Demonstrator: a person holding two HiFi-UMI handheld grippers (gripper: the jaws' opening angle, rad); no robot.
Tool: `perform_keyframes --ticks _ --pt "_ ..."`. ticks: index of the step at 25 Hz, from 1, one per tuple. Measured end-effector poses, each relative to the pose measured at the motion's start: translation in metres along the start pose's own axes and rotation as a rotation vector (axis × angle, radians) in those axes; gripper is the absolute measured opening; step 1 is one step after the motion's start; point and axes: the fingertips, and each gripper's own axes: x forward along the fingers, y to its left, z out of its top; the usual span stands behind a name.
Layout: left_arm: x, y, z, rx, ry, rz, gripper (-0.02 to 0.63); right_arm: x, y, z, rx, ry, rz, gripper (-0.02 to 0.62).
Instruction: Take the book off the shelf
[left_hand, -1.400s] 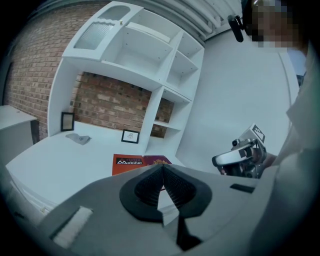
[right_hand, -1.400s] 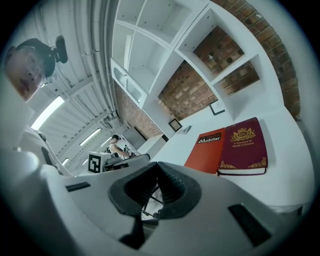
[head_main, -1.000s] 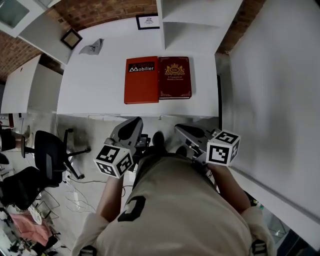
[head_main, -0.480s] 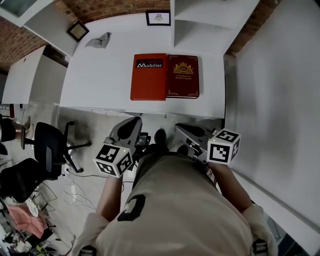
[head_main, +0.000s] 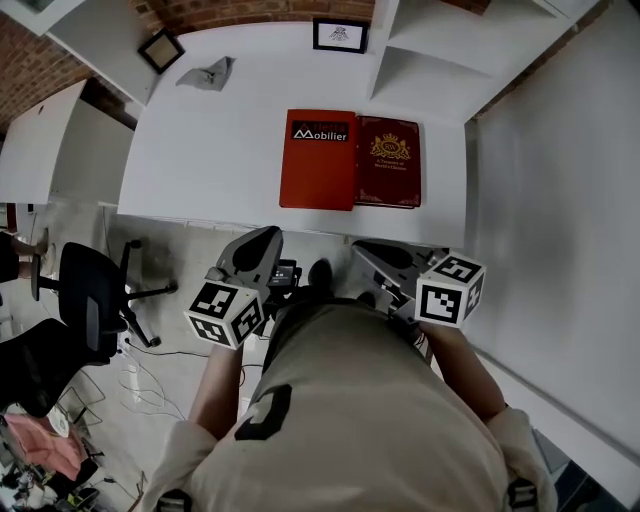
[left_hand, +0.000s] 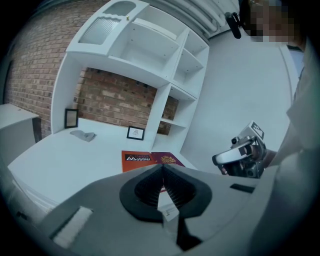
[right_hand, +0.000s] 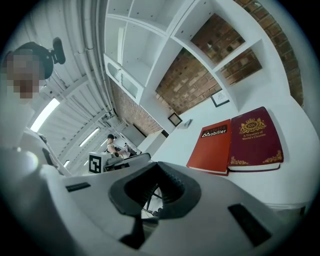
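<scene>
Two books lie flat side by side on the white table (head_main: 200, 150). One is an orange-red book (head_main: 318, 160) (left_hand: 137, 159) (right_hand: 212, 147) with "Mobilier" printed on it. To its right lies a dark red book (head_main: 390, 162) (left_hand: 169, 160) (right_hand: 255, 137) with gold print. Both grippers hang short of the table's near edge, pointing toward the books. My left gripper (head_main: 266, 238) (left_hand: 162, 170) is shut and empty. My right gripper (head_main: 360, 247) (right_hand: 152, 166) is shut too, with nothing in it. The white shelf unit (head_main: 430, 60) behind the books shows bare compartments.
Two framed pictures (head_main: 340, 35) (head_main: 160, 50) and a crumpled grey cloth (head_main: 207, 73) sit at the table's back. A white wall (head_main: 560, 200) runs along the right. An office chair (head_main: 90, 300) stands on the floor at left, beside a white cabinet (head_main: 45, 150).
In the head view the table and books have slid right and come nearer. Both grippers have advanced toward the table edge, still shut and empty.
</scene>
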Motion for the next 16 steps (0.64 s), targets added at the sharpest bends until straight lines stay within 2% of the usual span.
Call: perform_keyframes --ticks 8,16 --pt "-0.006 0.049 0.005 -0.006 0.007 -0.003 0.005 0.037 0.004 0.008 -0.002 0.016 -0.03 0.005" --pt "0.002 0.065 0.008 -0.034 0.003 0.014 0.005 0.054 -0.002 0.016 -0.011 0.06 -0.02 0.005"
